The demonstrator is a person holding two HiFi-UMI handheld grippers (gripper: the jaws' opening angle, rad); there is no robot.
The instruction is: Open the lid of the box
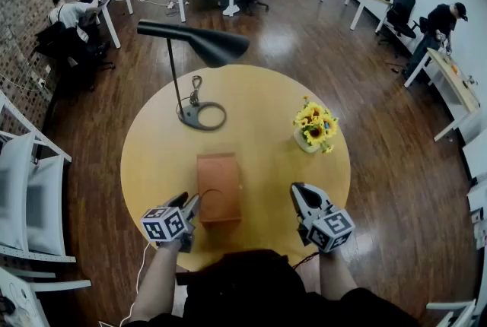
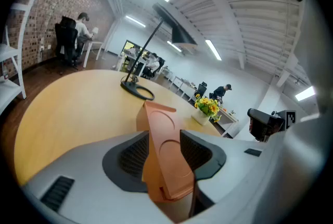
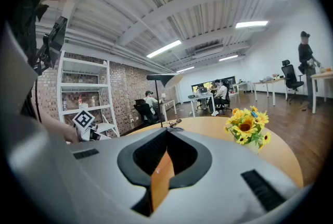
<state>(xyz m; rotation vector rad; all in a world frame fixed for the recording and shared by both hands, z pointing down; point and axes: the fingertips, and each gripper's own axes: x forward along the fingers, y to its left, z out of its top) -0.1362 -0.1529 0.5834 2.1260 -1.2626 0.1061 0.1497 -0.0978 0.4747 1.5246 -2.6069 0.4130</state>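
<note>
An orange box (image 1: 219,182) with its lid down lies on the round yellow table (image 1: 152,158), close to the front edge. My left gripper (image 1: 192,204) is at the box's front left corner. In the left gripper view the box (image 2: 158,124) runs away between the jaws, and both pads (image 2: 134,154) lie against its sides. My right gripper (image 1: 298,192) hovers over the table to the right of the box, apart from it. Its jaws (image 3: 165,152) are shut. A thin orange sliver shows in the slit between them; what it is I cannot tell.
A black desk lamp (image 1: 202,116) stands behind the box, its shade (image 1: 202,42) hanging over the table's far side. A small vase of sunflowers (image 1: 314,128) sits at the right. White chairs (image 1: 30,196) stand to the left; people work at desks further off.
</note>
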